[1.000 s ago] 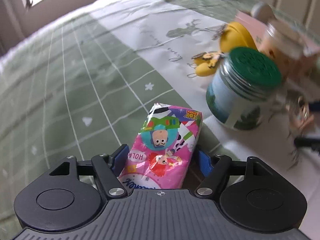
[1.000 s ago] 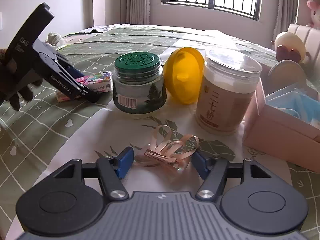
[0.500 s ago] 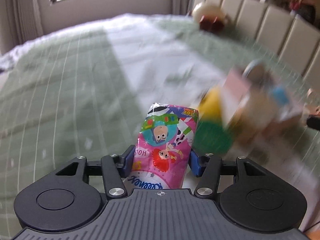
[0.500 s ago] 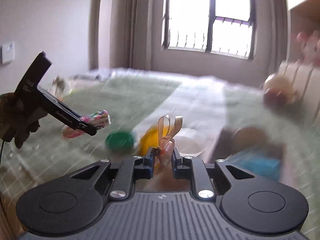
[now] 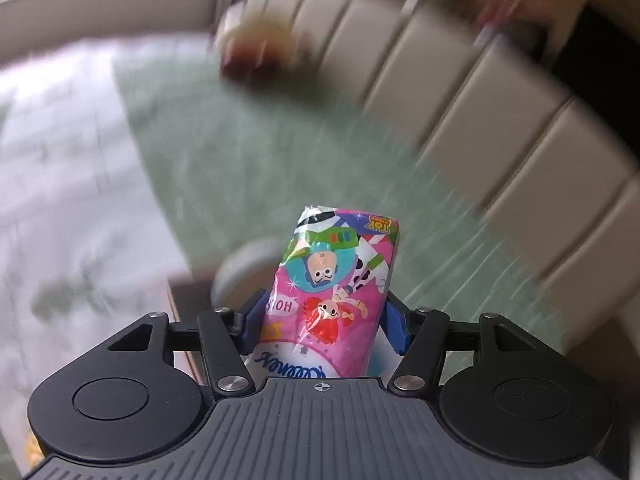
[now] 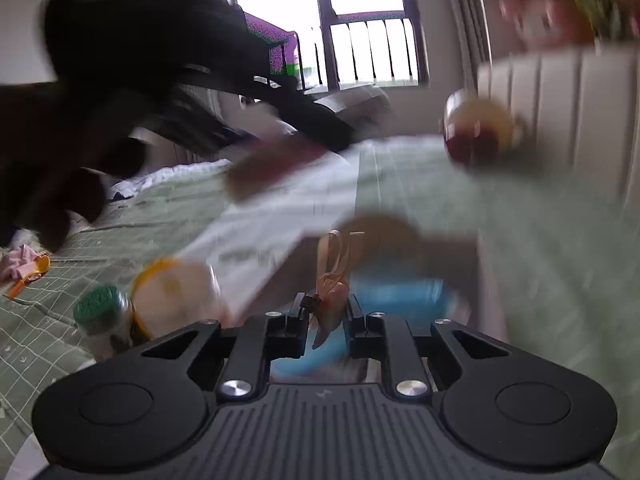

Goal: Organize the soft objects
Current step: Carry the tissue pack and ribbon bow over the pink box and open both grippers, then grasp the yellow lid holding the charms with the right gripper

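1. Fingers of my left gripper: the blue pads press both sides of the pink cartoon-printed tissue pack, which is pinched upright between them with its far end sticking out past the tips. These fingers have just been easing slightly wider, yet the pack sits gripped between them.
2. Fingers of my right gripper: drawn close together and pinching the rose-gold ribbon bow, whose loops stand up above the tips. They closed hard, then have just been opening a little, with the bow between them.
3. Landmark: the pink box, blurred, with something blue inside. In the right wrist view it lies directly beyond the ribbon bow.
4. Left of the box, on the green grid-patterned bed cover, stand a green-lidded jar, a yellow object and a pale jar, all blurred.
5. Above and left of the box, my other hand and its dark gripper cross the right wrist view as a blur.
6. Beyond the box to the right: a round plush toy against the padded beige headboard.
7. Left wrist view: the tissue pack hangs over the bed cover, with the headboard beyond and to its right; whether the box lies below it I cannot tell.
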Demonstrator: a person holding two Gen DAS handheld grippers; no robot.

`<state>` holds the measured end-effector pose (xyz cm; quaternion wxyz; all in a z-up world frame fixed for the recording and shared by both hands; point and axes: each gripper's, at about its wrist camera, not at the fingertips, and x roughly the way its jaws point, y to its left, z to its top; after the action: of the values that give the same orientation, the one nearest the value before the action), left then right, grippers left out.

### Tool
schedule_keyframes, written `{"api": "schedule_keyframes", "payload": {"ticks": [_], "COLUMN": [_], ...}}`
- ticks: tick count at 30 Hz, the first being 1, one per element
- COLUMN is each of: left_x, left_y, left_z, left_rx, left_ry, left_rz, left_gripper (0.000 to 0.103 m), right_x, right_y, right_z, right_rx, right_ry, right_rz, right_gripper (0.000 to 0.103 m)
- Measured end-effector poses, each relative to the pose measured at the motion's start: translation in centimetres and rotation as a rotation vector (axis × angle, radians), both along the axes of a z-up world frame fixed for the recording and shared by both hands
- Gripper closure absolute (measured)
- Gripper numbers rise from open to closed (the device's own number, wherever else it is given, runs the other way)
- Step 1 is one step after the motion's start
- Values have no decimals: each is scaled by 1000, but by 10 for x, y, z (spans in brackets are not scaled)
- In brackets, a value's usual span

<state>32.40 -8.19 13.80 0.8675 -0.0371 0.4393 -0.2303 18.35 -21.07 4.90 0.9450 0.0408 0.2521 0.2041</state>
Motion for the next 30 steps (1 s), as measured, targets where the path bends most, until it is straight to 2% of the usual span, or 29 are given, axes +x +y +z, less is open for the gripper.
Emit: {"api": "schedule_keyframes", "payload": {"ticks": [1,3,4,5,6,8,10,13,15,18,19,23,25,28,30], "left_x": [9,15,14,12,10,4,-2,-4,-10,-35,-45,-99,-127,-164,-182], "left_y": [-13,-33,-36,-36,-34,-24,-5,25,53,101,117,174,207,256,279], "left_z": [-20,-46,-52,-53,-50,-32,-13,4,11,20,22,20,14,0,-15], "left_rx": [88,219,238,234,212,148,115,72,14,-114,-131,-105,-152,-214,-217], "left_ry": [34,60,59,44,28,-38,-93,-81,-77,-121,-141,-228,-247,-254,-266], "left_rz": [6,-3,-4,3,6,13,37,77,136,212,235,339,394,499,560], "left_gripper": [40,40,40,40,40,40,40,40,42,42,42,42,42,42,42], "right_x": [1,-5,-8,-10,-13,-17,-20,-25,-22,-16,-16,-17,-17,-19,-19], "right_y": [1,1,0,-3,-7,-10,-9,-10,-11,-11,-9,0,3,13,29], "right_z": [-9,-15,-15,-16,-18,-23,-21,-17,-18,-21,-21,-20,-14,13,45], "right_rx": [-4,-11,-13,1,20,41,34,39,39,30,22,-33,-45,-61,-84], "right_ry": [16,-13,-30,-48,-62,-89,-115,-148,-144,-126,-128,-141,-119,-118,-130], "right_rz": [-14,-30,-37,-43,-49,-60,-77,-89,-107,-122,-122,-126,-118,-112,-65], "right_gripper": [64,59,48,41,34,34,34,33,32,31,30,29,29,29,29]}}
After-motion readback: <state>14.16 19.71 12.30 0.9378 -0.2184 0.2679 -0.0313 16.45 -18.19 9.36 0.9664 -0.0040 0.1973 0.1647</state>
